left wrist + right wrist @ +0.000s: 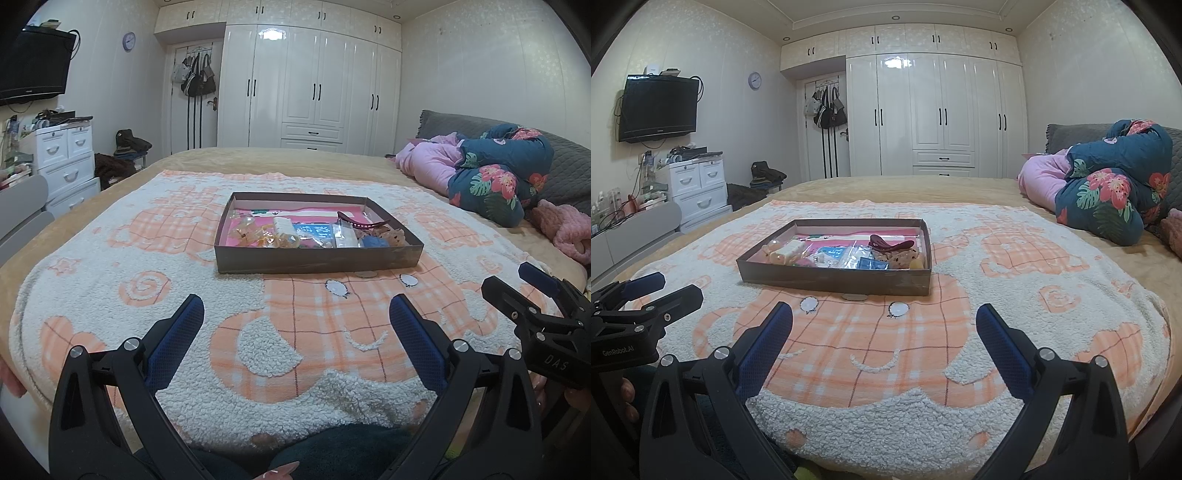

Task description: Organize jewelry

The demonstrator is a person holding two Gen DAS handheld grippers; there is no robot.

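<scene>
A shallow dark cardboard box lies on the orange-and-white blanket in the middle of the bed. It holds several small items: clear bags, amber pieces, a blue card, and a dark red hair claw. A small flat piece lies on the blanket just in front of the box. My left gripper is open and empty, low over the blanket short of the box. My right gripper is open and empty, beside it to the right; it also shows in the left wrist view.
A folded floral and pink quilt lies on the bed at the right. A white wardrobe fills the far wall. A white drawer unit and wall TV stand at the left.
</scene>
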